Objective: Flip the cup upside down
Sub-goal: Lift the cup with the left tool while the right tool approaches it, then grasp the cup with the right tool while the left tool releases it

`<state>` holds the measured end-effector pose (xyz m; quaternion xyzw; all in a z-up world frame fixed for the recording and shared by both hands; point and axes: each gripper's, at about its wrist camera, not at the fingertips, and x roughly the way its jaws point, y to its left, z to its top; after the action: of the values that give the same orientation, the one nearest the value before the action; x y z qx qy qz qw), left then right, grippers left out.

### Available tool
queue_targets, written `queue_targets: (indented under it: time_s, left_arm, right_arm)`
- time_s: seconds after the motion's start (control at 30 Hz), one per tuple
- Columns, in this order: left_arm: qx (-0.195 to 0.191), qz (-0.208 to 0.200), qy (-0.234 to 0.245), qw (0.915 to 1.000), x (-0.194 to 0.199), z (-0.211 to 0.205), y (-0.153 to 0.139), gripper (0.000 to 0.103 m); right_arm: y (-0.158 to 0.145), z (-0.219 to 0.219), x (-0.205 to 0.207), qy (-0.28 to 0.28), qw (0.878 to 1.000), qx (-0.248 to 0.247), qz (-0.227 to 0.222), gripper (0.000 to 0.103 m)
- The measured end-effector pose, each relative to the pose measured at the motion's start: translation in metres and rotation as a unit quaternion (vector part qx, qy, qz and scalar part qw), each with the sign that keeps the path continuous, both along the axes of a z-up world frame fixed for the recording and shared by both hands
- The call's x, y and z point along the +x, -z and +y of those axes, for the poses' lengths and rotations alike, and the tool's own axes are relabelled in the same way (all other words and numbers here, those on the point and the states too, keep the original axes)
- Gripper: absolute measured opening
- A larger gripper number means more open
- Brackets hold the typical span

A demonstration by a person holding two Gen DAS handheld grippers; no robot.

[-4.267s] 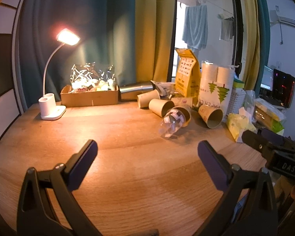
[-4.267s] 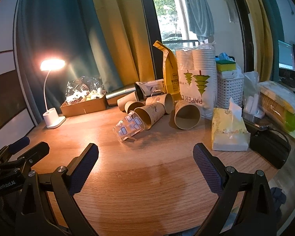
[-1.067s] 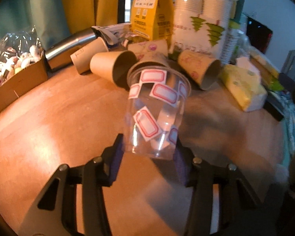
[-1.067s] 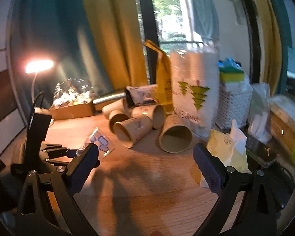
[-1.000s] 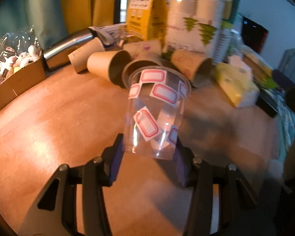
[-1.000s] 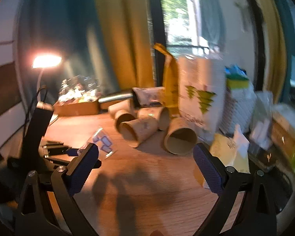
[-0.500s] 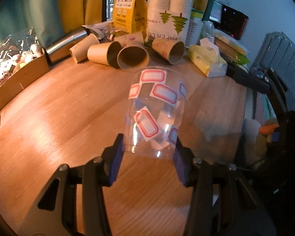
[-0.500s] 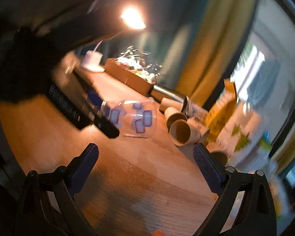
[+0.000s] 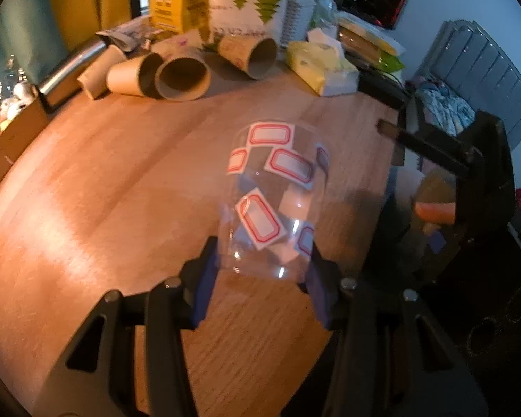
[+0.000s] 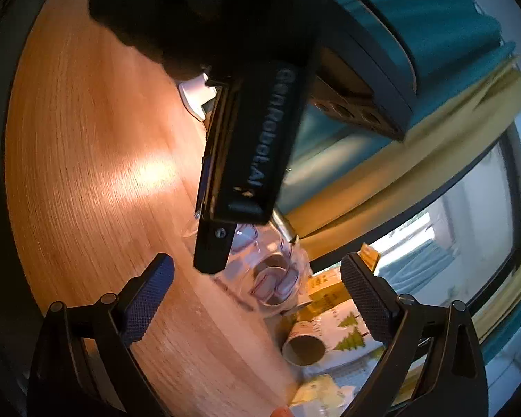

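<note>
Left gripper (image 9: 262,271) clamped on clear cup (image 9: 274,198) with red-bordered labels, held off the wooden table (image 9: 104,180). Right gripper (image 10: 257,299) spread wide, empty, rolled sideways just beside the cup. Paper cups (image 9: 177,73) lie toppled at the table's far edge.

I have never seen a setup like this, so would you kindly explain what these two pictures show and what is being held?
No robot here: a person holds a two-finger gripper in each hand, each with a fisheye camera looking along its fingers. The left view shows the left gripper shut on a clear cup with red-edged labels, above a wooden table. Paper cups lie on their sides at the back, beside a tissue pack. The tilted right view shows the right gripper open and empty, facing the same cup.
</note>
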<state>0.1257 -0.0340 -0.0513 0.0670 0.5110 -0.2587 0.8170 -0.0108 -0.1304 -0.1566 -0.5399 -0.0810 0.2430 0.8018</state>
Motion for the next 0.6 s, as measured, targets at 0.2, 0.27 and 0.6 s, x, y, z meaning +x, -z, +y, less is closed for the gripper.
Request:
queue_targets:
  time_s: [0.2, 0.27, 0.6]
  left_arm:
    - [0.012, 0.019, 0.013, 0.9997, 0.005, -0.017, 0.007, 0.048]
    - [0.014, 0.022, 0.02, 0.9995, 0.004, -0.022, 0.007, 0.048]
    - [0.015, 0.028, 0.048, 0.9984, 0.002, -0.039, 0.005, 0.048]
  right_arm:
    - [0.019, -0.004, -0.002, -0.007, 0.998, -0.042, -0.048, 0.098]
    - [0.023, -0.003, -0.006, -0.011, 0.997, -0.053, -0.052, 0.098]
    - [0.037, -0.006, 0.002, -0.001, 0.994, -0.083, -0.065, 0.086]
